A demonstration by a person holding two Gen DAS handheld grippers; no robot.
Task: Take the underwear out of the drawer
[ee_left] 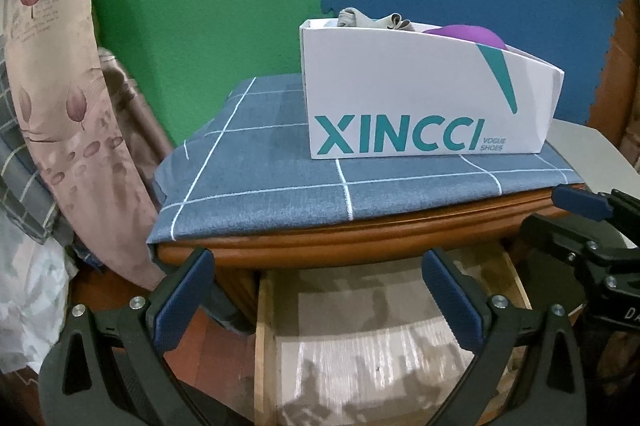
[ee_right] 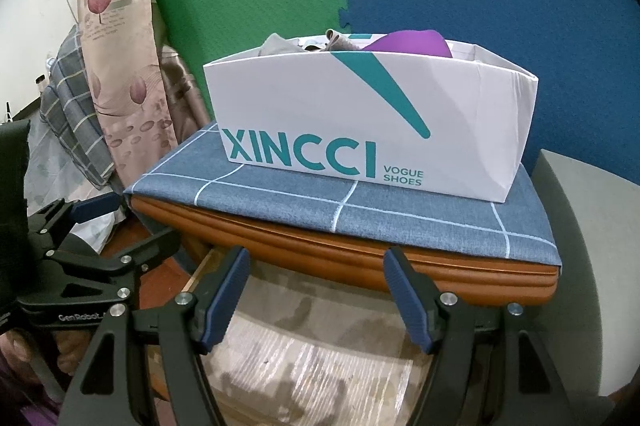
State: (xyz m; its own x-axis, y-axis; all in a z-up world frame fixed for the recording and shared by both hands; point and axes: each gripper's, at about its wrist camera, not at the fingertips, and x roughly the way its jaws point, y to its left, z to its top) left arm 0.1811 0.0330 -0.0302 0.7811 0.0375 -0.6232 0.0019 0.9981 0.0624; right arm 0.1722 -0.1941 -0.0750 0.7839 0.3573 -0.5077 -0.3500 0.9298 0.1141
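teal "xincci vogue shoes" lettering marks the white box (ee_right: 360,114) on blue cloth (ee_right: 360,222)

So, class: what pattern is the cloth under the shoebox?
Blue cloth with white grid lines; right wrist view.

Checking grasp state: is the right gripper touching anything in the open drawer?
Apart. The right wrist view shows the right gripper open above the drawer, bare liner visible between its fingers, nothing gripped.

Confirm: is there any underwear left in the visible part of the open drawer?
No. In the left wrist view the drawer shows only its bare liner, while grey and purple cloth sits in the white shoe box on top.
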